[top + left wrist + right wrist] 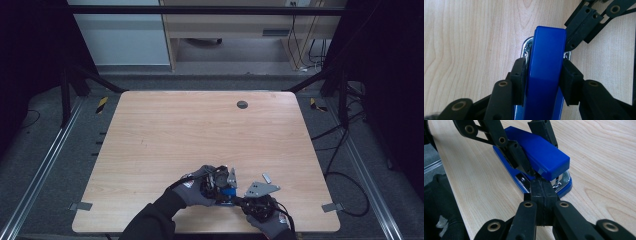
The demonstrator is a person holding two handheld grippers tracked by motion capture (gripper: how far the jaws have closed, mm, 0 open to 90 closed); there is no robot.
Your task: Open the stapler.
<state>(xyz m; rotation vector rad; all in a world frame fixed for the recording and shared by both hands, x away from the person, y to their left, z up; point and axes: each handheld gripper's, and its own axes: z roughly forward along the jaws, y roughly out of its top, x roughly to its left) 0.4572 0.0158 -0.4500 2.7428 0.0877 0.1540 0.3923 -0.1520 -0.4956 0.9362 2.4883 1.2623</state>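
Note:
A blue stapler (229, 193) (546, 62) (541, 155) lies on the wooden table (200, 135) near its front edge. My left gripper (222, 187) (545, 75) straddles the stapler's top arm, one pad pressed on each side; its fingers (520, 157) also appear in the right gripper view. My right gripper (241, 201) (541, 183) is shut with nothing between its jaws. Its joined tips touch the stapler's front end, at the gap between the blue top and the metal base. In the left gripper view the right gripper (579, 30) reaches in from the upper right.
A small grey piece (266, 177) lies on the table just right of the grippers. A round cable hole (242, 104) sits near the far edge. Metal brackets (80, 205) (332, 206) stick out at the front corners. Gloved hands and dark sleeves come over the front edge.

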